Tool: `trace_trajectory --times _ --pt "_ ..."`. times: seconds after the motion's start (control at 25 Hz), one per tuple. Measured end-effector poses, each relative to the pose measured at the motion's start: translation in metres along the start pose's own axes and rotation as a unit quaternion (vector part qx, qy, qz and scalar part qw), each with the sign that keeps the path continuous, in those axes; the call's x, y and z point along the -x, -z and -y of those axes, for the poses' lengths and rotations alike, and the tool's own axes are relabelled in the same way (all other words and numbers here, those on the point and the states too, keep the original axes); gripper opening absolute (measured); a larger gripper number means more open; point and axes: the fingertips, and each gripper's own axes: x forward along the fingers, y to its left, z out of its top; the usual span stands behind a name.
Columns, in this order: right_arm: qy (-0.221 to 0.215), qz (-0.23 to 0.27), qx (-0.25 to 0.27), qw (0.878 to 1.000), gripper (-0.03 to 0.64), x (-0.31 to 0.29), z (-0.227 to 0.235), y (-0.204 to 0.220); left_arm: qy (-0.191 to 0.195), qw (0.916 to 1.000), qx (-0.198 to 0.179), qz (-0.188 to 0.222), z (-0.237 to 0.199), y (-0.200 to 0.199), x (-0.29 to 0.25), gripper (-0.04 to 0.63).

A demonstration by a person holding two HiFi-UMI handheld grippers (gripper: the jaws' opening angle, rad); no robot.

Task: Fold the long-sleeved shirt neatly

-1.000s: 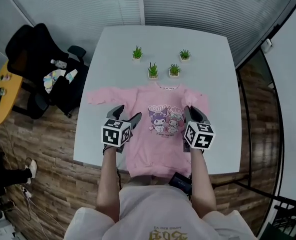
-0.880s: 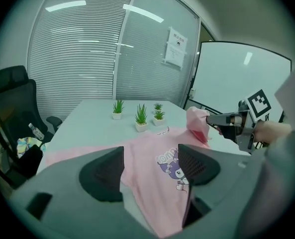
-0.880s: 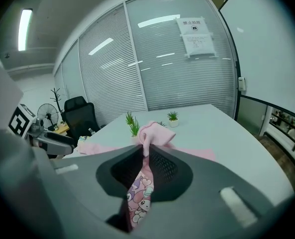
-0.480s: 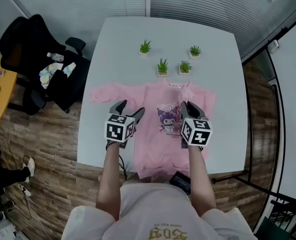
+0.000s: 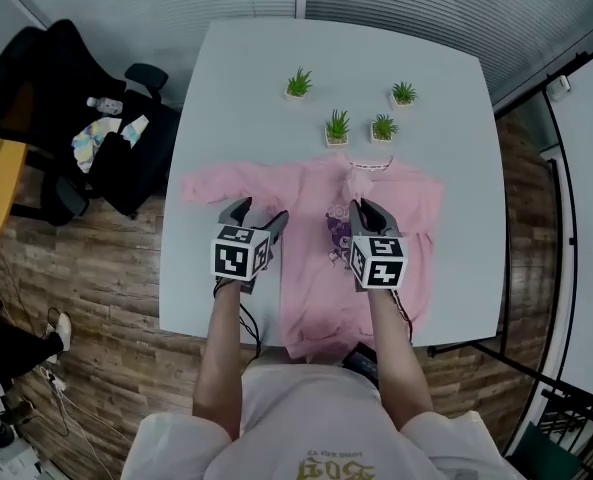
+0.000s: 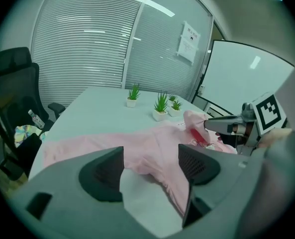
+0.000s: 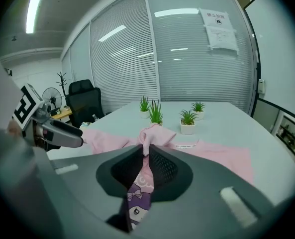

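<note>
Shirt (image 5: pixel 311 268) lies face up on the table (image 5: pixel 426 78), its long axis running from the collar at 12 o'clock, just short of the plants (image 5: pixel 338 126), to the hem at 6 o'clock, which hangs over the near edge. We see the left sleeve (image 5: pixel 211 186) stretched flat toward 9 o'clock, ending near the table's left edge.

Our right gripper (image 5: pixel 364 208) sits over the chest, jaws nearly together and pinching a raised fold of pink cloth. The fold peaks just beyond the tips at 12 o'clock, close beside the collar. We cannot tell for certain which part of the shirt that fold is.

Our left gripper (image 5: pixel 258 215) has its jaws wide and grips nothing. Between them we see the shirt's left side edge and bare table, and whether the tips touch the cloth we cannot tell.

We judge the fold is being carried inward across the body. The relation that matters next is the left sleeve. It lies at about 10 o'clock from the left gripper, just beside it, and well apart from the right one. So the left hand is the nearer, and would meet the sleeve across its length near the shoulder.
</note>
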Motion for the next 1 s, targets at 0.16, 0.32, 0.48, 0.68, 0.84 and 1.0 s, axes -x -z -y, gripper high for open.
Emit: trace_trajectory --times 0.16,0.32,0.48,0.68,0.84,1.0 --pt "-0.008 -0.004 0.012 1.000 0.051 -0.007 -0.013 0.005 -0.006 1.0000 0.004 -0.001 -0.011 0.003 -0.001 0.350" --pt "-0.016 -0.011 0.035 0.999 0.051 -0.022 -0.024 0.013 -0.009 0.9999 0.007 -0.005 -0.022 0.007 -0.007 0.350" --pt "-0.026 -0.021 0.050 0.998 0.051 -0.035 -0.034 0.024 -0.008 0.9998 0.010 -0.016 -0.028 0.015 -0.014 0.353" --pt "-0.051 -0.037 0.081 0.995 0.084 -0.045 -0.050 0.034 -0.010 0.9997 0.017 -0.017 -0.034 0.019 -0.016 0.354" --pt "-0.096 -0.063 0.104 0.988 0.175 -0.049 -0.072 0.046 -0.015 0.9995 0.023 -0.018 -0.038 0.022 -0.017 0.356" --pt "-0.113 -0.060 0.099 0.987 0.192 -0.047 -0.081 0.045 -0.030 0.9986 0.038 -0.023 -0.048 0.023 -0.017 0.359"
